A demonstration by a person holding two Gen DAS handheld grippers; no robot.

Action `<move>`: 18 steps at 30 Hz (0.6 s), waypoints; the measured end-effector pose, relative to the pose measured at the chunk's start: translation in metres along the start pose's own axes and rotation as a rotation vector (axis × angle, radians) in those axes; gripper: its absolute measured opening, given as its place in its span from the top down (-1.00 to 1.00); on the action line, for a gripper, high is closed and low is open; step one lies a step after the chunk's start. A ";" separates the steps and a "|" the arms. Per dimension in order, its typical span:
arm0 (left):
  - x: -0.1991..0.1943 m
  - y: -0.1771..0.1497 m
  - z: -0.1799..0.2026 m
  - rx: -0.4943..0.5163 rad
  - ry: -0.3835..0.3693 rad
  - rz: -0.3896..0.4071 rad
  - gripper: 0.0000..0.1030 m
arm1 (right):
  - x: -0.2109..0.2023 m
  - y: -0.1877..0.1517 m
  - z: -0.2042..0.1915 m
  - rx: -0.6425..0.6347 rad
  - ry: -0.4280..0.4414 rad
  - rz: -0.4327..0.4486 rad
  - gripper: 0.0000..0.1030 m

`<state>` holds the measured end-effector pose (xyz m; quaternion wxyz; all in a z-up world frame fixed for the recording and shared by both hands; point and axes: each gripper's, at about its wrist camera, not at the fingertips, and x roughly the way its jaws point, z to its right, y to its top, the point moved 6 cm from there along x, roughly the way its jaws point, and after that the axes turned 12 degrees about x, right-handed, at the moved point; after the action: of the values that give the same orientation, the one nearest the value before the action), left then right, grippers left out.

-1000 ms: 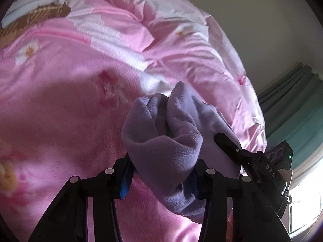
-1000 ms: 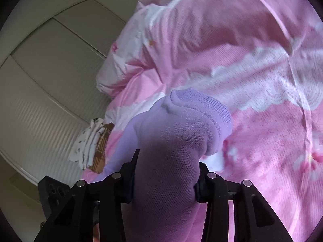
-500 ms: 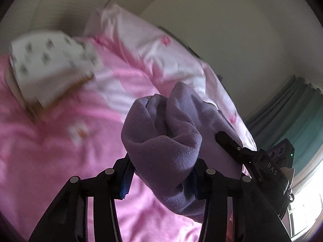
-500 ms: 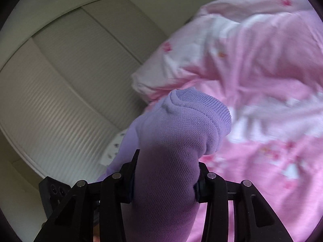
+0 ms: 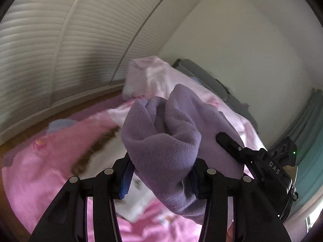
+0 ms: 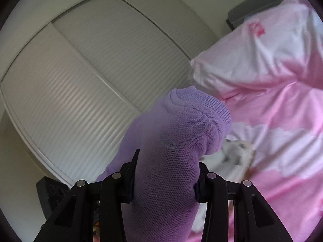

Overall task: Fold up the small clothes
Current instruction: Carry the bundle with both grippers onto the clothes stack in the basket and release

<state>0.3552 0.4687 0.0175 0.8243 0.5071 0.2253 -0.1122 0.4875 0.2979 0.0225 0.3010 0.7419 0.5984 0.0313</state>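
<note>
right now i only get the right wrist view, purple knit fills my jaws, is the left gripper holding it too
Observer: Yes, the left gripper is clamped on a bunched end of the same purple garment.
Operator: can you see my gripper from there
Observer: Yes, the right gripper shows at the right of the left wrist view, one finger pressed on the purple cloth.
Operator: whats under the left one
Observer: A white patterned cloth lying on the pink bedding, blurred.
</note>
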 end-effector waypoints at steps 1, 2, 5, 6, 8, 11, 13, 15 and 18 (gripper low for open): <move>0.011 -0.001 -0.014 -0.014 0.019 -0.008 0.10 | 0.016 0.000 0.003 0.016 -0.001 -0.014 0.17; 0.019 -0.006 -0.022 -0.021 0.029 -0.020 0.10 | 0.030 -0.001 0.007 0.030 -0.007 -0.028 0.17; 0.058 -0.029 -0.049 -0.061 0.040 -0.096 0.10 | 0.069 -0.009 0.035 0.078 -0.072 -0.074 0.17; 0.069 -0.035 -0.056 -0.078 0.038 -0.117 0.10 | 0.080 -0.014 0.049 0.089 -0.113 -0.090 0.17; 0.086 -0.052 -0.069 -0.091 0.043 -0.137 0.03 | 0.094 -0.021 0.073 0.101 -0.179 -0.115 0.16; 0.104 -0.064 -0.076 -0.079 0.055 -0.144 -0.07 | 0.110 -0.027 0.100 0.120 -0.227 -0.143 0.15; 0.113 -0.069 -0.082 -0.097 0.038 -0.152 -0.14 | 0.115 -0.028 0.111 0.112 -0.249 -0.147 0.11; 0.113 -0.069 -0.080 -0.091 0.035 -0.149 -0.17 | 0.115 -0.031 0.118 0.122 -0.258 -0.149 0.00; 0.109 -0.060 -0.075 -0.063 0.038 -0.154 -0.22 | 0.115 -0.028 0.120 0.136 -0.250 -0.160 -0.10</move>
<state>0.4064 0.5126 -0.1116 0.8245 0.4639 0.2826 -0.1587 0.5444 0.3559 -0.1247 0.3237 0.7086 0.6142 -0.1256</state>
